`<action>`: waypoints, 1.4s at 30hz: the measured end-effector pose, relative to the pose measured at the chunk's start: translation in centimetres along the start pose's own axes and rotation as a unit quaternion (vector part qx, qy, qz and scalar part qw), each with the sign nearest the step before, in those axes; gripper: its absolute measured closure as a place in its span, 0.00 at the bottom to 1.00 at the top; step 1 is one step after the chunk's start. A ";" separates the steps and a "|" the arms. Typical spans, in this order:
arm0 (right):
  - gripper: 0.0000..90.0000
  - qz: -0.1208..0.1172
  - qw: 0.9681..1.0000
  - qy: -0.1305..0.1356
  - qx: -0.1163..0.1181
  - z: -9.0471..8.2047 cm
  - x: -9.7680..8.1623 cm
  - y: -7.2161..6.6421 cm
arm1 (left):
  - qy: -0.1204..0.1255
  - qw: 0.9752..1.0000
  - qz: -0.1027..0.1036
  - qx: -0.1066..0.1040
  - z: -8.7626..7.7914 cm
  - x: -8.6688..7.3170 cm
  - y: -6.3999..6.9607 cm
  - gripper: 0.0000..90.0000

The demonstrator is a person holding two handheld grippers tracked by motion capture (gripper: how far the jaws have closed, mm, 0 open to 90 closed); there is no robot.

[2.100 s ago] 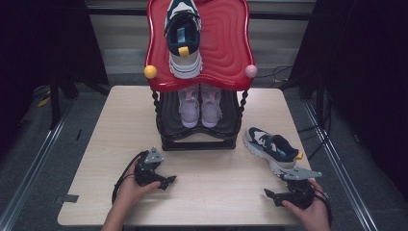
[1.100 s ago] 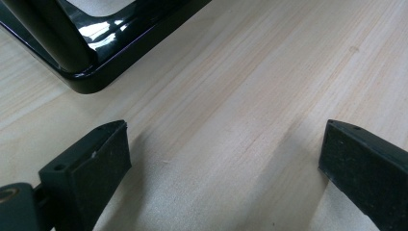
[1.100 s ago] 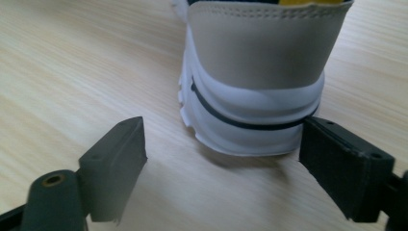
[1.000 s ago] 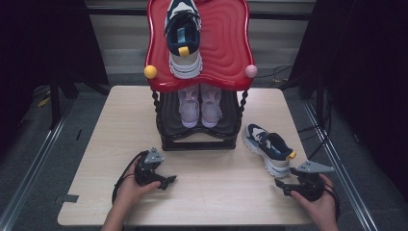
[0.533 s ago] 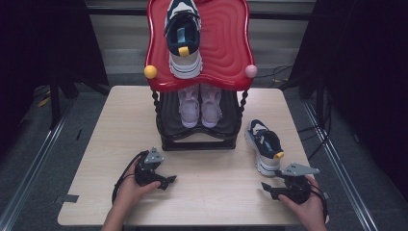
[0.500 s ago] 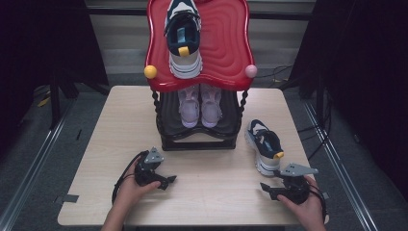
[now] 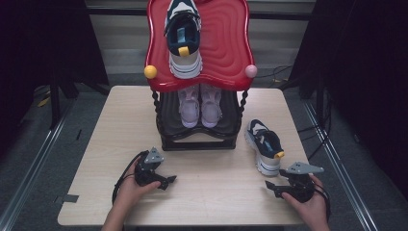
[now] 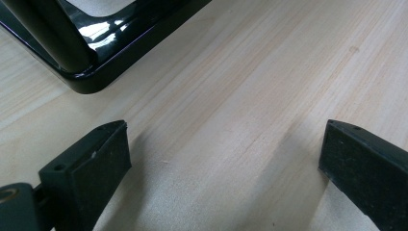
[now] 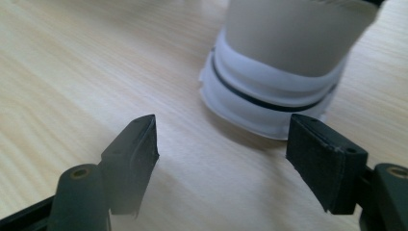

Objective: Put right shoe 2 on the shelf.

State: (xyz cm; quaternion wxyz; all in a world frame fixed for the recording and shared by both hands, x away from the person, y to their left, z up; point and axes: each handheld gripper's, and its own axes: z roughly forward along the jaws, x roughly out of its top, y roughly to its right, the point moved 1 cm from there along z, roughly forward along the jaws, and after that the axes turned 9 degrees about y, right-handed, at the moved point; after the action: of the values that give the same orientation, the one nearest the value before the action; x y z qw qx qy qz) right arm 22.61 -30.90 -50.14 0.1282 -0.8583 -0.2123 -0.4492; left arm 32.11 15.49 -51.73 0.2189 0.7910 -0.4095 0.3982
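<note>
Since a second ago, the navy-and-white sneaker with a yellow heel tab point(image 7: 265, 146) has swung heel-first toward the right gripper point(image 7: 272, 186), whose unclenched jaws, lately widening slightly, hold nothing; left gripper point(image 7: 169, 181) spread, empty.

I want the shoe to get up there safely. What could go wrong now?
The right gripper is open, its fingers short of the navy shoe's heel: a push could slide it. That shoe lies near the table's edge. Lifted carelessly, it might bump the red shelf.

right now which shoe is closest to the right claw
The navy shoe alone on the table, heel toward the right claw; the others sit on the rack.
</note>
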 end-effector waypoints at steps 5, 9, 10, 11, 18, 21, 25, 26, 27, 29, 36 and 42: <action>0.26 0.005 1.000 0.002 -0.005 0.7 0.3 0.8 | 0.000 1.000 0.000 0.000 0.0 0.0 0.0 0.04; 0.26 0.005 1.000 0.002 -0.004 1.3 0.7 0.7 | 0.000 1.000 0.000 0.000 0.0 0.0 0.0 0.04; 0.26 0.011 1.000 0.002 0.001 1.4 0.8 0.5 | 0.000 1.000 0.000 -0.001 0.0 0.0 0.0 0.04; 0.26 0.009 1.000 0.004 0.007 1.5 0.9 0.3 | -0.001 1.000 0.000 0.000 0.0 0.0 0.0 0.04; 0.26 -0.008 0.999 0.005 0.033 2.4 1.3 -1.3 | -0.001 1.000 0.000 0.000 0.0 0.0 0.0 0.04; 0.26 -0.016 0.999 -0.001 0.036 2.7 1.6 -1.7 | -0.001 1.000 0.000 0.000 0.0 0.0 0.0 0.04; 0.26 -0.016 0.999 -0.005 0.048 2.7 1.8 -1.7 | -0.001 1.000 0.000 0.000 0.0 0.0 0.0 0.04; 0.26 -0.014 0.999 -0.003 0.048 2.6 1.9 -1.6 | -0.001 1.000 0.000 0.000 0.0 0.0 0.0 0.04; 0.26 -0.014 0.999 -0.003 0.046 2.4 2.0 -1.6 | -0.001 1.000 0.000 0.000 0.0 0.0 0.0 0.04; 0.26 -0.007 0.999 -0.004 0.050 2.0 2.4 -1.4 | -0.001 1.000 0.000 0.000 0.0 0.0 0.0 0.04; 0.26 -0.030 0.997 -0.016 0.068 0.4 4.8 -0.5 | -0.001 1.000 0.000 0.000 0.0 0.0 0.0 0.04; 0.30 -0.039 0.995 -0.034 0.086 -0.1 6.7 0.2 | -0.001 1.000 0.001 0.000 0.0 0.0 0.0 0.04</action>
State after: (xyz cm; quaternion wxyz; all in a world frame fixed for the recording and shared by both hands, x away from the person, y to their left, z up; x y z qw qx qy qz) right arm 26.06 -29.47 -44.54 0.1764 -0.8500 -0.2872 -0.4048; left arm 32.10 15.50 -51.72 0.2179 0.7913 -0.4101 0.3978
